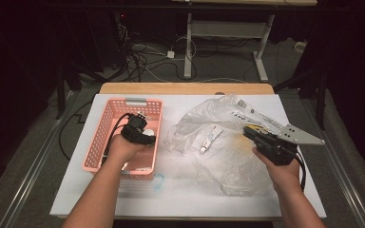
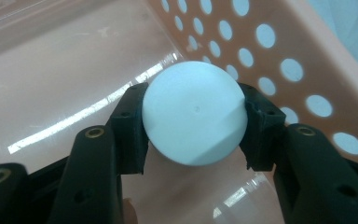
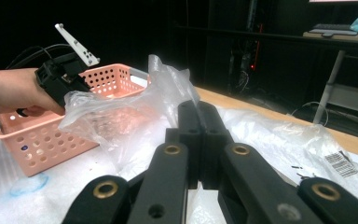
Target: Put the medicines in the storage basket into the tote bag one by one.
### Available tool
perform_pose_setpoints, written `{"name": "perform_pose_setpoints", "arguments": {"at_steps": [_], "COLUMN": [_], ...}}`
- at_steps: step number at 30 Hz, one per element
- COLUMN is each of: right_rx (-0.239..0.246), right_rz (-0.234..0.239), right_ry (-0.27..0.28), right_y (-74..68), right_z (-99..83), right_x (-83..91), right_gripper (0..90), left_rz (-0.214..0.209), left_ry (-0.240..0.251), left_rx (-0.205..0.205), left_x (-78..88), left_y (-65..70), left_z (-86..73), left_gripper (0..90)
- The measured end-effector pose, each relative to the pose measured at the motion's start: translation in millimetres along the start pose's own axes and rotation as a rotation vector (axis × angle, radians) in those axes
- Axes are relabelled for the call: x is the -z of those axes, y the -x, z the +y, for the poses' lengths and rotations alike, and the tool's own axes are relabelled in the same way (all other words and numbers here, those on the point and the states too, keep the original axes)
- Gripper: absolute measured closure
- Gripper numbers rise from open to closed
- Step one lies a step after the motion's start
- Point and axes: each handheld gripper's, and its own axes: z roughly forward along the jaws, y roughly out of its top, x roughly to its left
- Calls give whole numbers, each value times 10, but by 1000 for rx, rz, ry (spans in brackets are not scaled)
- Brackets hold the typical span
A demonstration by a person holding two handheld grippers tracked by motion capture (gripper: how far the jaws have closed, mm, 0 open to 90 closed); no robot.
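You have a plain white ball (image 2: 195,113) between black jaws, over a salmon-pink basket (image 1: 105,124) patterned with rows of round holes. At the basket's three o'clock lies a clear plastic bag (image 1: 228,142) printed with black barcode markings, holding a white tube (image 1: 210,138).

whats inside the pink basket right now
The left gripper is lowered into the pink basket, its fingers clamped on a white ball above the glossy floor. The hand and gripper hide part of the basket's inside.
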Motion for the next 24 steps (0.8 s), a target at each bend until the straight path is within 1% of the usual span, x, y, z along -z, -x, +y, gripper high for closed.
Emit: {"name": "perform_pose_setpoints", "arguments": {"at_steps": [1,4,8,11,17,22,24], "right_rx": [-7,-8,-8,-3,-3,-2,-8], "right_rz": [-2,-8,-7,-7,-8,-9,-10], "right_ry": [5,7,5,6,8,4,3], "right_y": [0,11,7,4,2,5,3], "right_z": [5,10,9,10,12,8,7], "right_x": [5,23,22,27,34,27,23], "right_gripper": [900,900,900,900,900,900,900], "left_rz": [0,4,2,10,12,10,8], "left_ry": [3,24,30,36,73,98,116], "left_rx": [-1,1,5,-2,-5,2,9], "left_x": [10,53,119,169,273,323,350], "left_y": [2,5,11,26,53,60,64], "left_z": [-1,-9,-22,-45,-97,-155,-179], "left_gripper": [488,488,488,488,488,488,487]}}
